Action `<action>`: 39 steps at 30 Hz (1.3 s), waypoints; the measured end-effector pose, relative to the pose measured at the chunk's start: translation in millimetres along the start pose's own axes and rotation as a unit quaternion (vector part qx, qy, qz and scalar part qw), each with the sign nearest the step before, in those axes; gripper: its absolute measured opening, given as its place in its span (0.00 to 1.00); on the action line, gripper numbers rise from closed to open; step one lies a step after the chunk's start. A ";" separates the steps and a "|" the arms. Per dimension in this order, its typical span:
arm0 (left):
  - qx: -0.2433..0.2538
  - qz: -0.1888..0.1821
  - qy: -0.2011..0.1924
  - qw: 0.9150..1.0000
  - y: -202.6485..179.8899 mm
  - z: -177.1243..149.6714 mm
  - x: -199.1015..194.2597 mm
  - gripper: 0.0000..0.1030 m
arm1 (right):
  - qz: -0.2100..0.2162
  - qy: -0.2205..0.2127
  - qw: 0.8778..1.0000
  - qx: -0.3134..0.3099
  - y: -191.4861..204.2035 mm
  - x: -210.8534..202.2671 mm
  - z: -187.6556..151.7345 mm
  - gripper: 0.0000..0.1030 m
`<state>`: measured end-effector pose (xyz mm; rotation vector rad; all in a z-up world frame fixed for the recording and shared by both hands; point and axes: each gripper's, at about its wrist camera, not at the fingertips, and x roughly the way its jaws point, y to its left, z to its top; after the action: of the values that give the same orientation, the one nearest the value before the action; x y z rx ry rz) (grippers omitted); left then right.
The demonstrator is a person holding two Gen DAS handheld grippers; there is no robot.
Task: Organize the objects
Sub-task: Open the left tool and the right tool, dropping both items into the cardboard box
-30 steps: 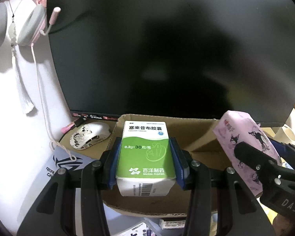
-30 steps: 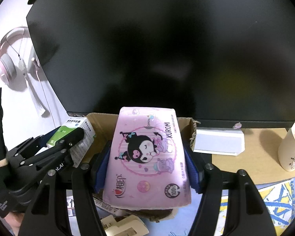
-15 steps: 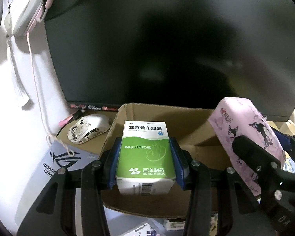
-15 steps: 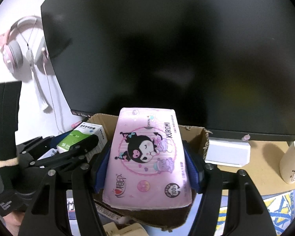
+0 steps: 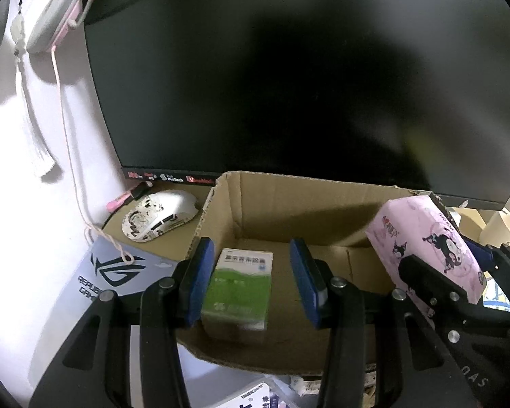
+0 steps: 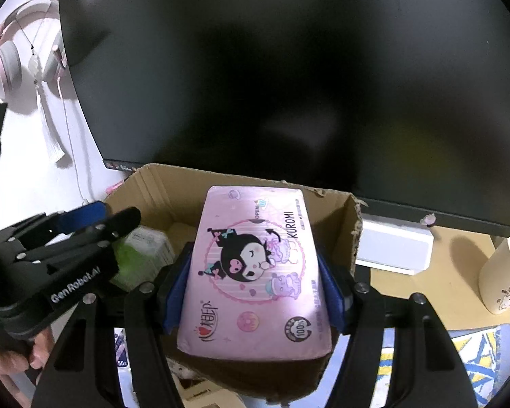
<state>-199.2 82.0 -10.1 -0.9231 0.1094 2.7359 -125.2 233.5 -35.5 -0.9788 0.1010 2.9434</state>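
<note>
An open cardboard box (image 5: 289,204) stands under the dark monitor. A green-and-white medicine box (image 5: 238,292), blurred, lies inside it near the front wall. My left gripper (image 5: 251,265) is open above it: the right blue pad stands clear of the box and the left pad is close beside it. My right gripper (image 6: 255,272) is shut on a pink Kuromi tissue pack (image 6: 251,238), held flat over the right half of the cardboard box (image 6: 163,187). The left wrist view shows that pack (image 5: 425,238) at the box's right rim.
A large black monitor (image 5: 289,68) rises right behind the box. A white patterned mouse (image 5: 159,214) and a grey mouse mat (image 5: 119,272) lie to the left. A pink headset (image 6: 6,57) hangs on the wall. A white block (image 6: 394,244) and cream mug (image 6: 503,272) sit right.
My left gripper's jaws have spread and the medicine box has dropped from them into the cardboard box. The right gripper still holds the tissue pack, now further over the box.
</note>
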 end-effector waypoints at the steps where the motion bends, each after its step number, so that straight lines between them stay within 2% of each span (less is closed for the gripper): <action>1: 0.001 0.001 -0.002 1.000 0.5 -0.2 -1.4 0.44 | 0.000 0.001 1.000 -0.001 -3.3 -1.8 -1.0 0.69; 5: 0.005 0.004 -0.005 1.000 3.0 -0.9 -7.2 0.47 | -0.006 0.007 1.000 -0.008 -3.9 -3.6 -2.5 0.69; 7: 0.002 0.007 -0.008 1.000 3.5 0.5 -11.5 0.61 | -0.008 0.009 1.000 -0.010 5.0 1.0 0.0 0.69; 12: 0.002 0.005 0.001 1.000 4.9 3.9 -17.6 0.67 | -0.009 0.004 1.000 -0.012 7.9 -1.8 2.1 0.69; 16: -0.004 0.006 -0.006 1.000 5.7 5.5 -25.0 0.85 | -0.008 0.006 1.000 -0.017 9.8 -7.9 2.5 0.69; 20: 0.000 0.013 -0.016 1.000 3.8 7.2 -33.6 0.94 | -0.012 -0.005 1.000 -0.024 10.9 -19.3 4.8 0.70; 22: 0.002 0.021 -0.022 1.000 4.1 8.3 -37.5 0.99 | -0.013 -0.015 0.999 -0.028 12.2 -27.2 6.2 0.76; 24: 0.003 0.022 -0.025 0.999 4.5 9.2 -40.5 1.00 | -0.012 -0.032 0.999 -0.031 12.8 -36.4 7.0 0.91; 27: 0.001 0.026 -0.024 0.999 4.7 10.8 -44.6 1.00 | -0.007 -0.038 0.999 -0.035 17.7 -41.4 10.1 0.96; 39: 0.011 0.055 -0.047 0.997 0.5 13.5 -76.7 1.00 | 0.009 -0.045 0.998 -0.041 20.4 -71.4 6.2 1.00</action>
<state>-148.3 67.3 47.1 -0.8030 0.1760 2.8682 -72.9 212.4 13.1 -0.8573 -0.0131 3.0244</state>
